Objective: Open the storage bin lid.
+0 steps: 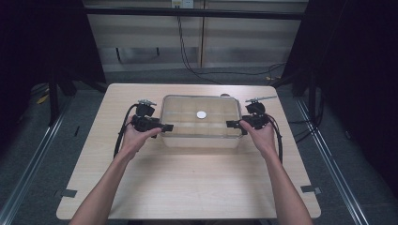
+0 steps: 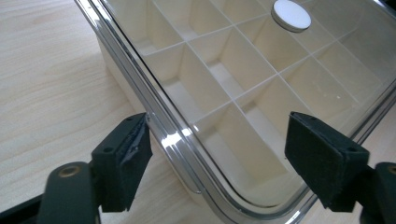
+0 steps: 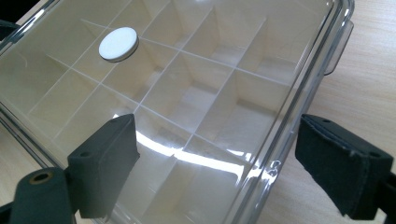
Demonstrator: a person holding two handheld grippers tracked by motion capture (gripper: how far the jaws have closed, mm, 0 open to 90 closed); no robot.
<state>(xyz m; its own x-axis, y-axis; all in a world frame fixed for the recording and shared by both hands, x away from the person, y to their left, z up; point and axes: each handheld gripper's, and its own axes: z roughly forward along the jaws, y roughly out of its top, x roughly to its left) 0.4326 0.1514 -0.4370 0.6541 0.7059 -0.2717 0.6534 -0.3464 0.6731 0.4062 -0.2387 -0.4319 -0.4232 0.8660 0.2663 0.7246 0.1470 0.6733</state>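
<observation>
A clear-lidded box (image 1: 202,140) with white dividers inside sits at the middle of the table. A white round knob (image 1: 201,114) is at the centre of its lid. My left gripper (image 1: 167,127) is at the box's left end and my right gripper (image 1: 230,124) at its right end, both pointing inward. In the left gripper view the left gripper (image 2: 222,161) is open, its jaws straddling the lid's rim (image 2: 159,116) near a corner, the knob (image 2: 291,15) far ahead. In the right gripper view the right gripper (image 3: 224,163) is open across the rim (image 3: 299,93), with the knob (image 3: 118,44) beyond.
The wooden table (image 1: 197,178) has bare surface in front of the box and at both sides. A clear latch tab (image 3: 338,46) sticks out from the box's side. Cables (image 1: 187,56) run over the floor behind the table, between dark curtains.
</observation>
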